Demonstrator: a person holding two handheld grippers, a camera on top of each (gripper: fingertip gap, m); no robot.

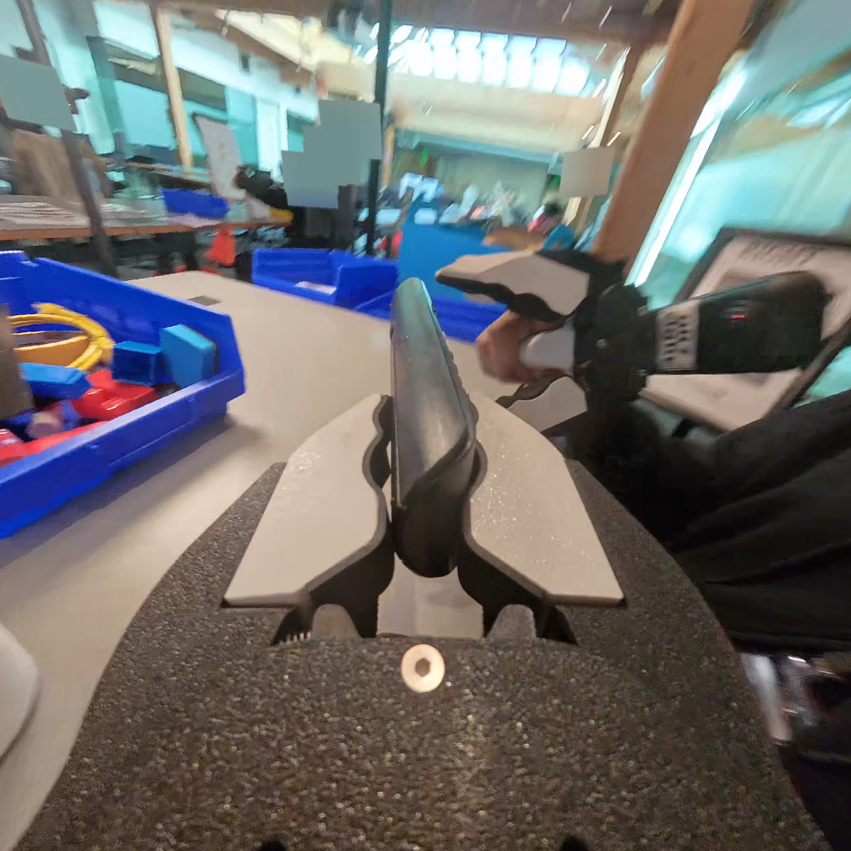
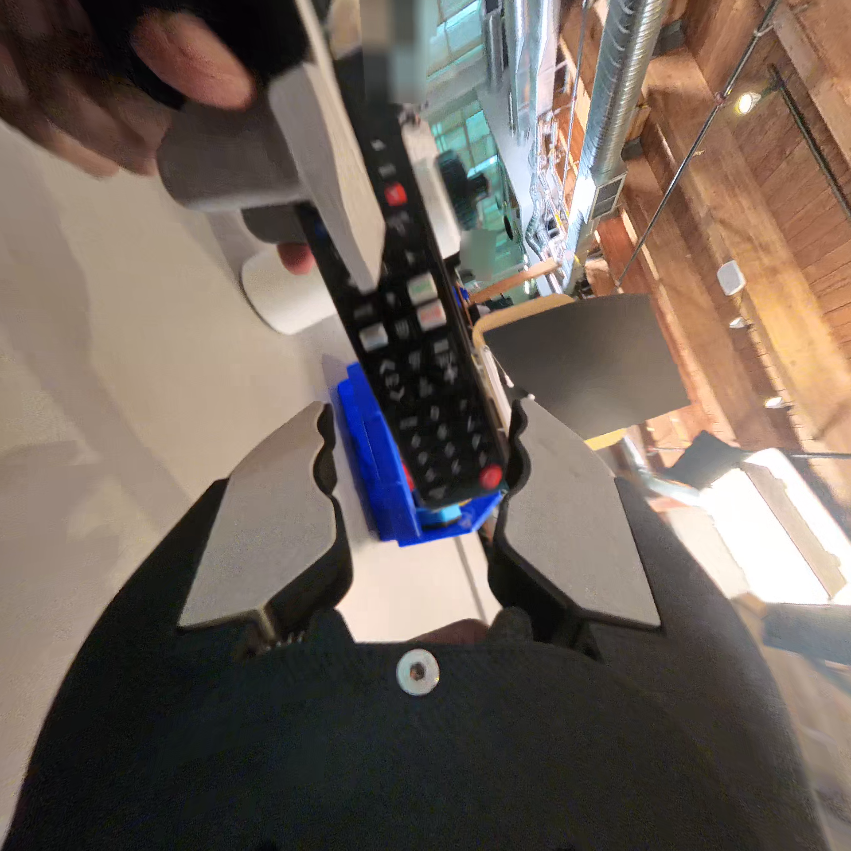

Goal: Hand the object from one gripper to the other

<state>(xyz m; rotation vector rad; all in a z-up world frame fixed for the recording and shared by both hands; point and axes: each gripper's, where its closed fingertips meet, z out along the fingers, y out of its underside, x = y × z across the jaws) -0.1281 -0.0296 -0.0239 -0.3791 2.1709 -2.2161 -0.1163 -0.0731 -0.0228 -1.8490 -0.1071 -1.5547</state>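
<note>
Remote [image 1: 428, 423] is clamped in left gripper [image 1: 428, 460], above table [image 1: 299, 350] | right gripper [image 2: 421, 465] is held wide open around remote's free end, unclosed | handover judged midway; grasp and release are left

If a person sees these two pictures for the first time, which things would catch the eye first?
First, the long black remote control with red buttons, clamped by the left gripper and pointing into the open right gripper. Next, the bright blue plastic bin at the left on the grey table, full of blue and red blocks and a yellow cable.
</note>
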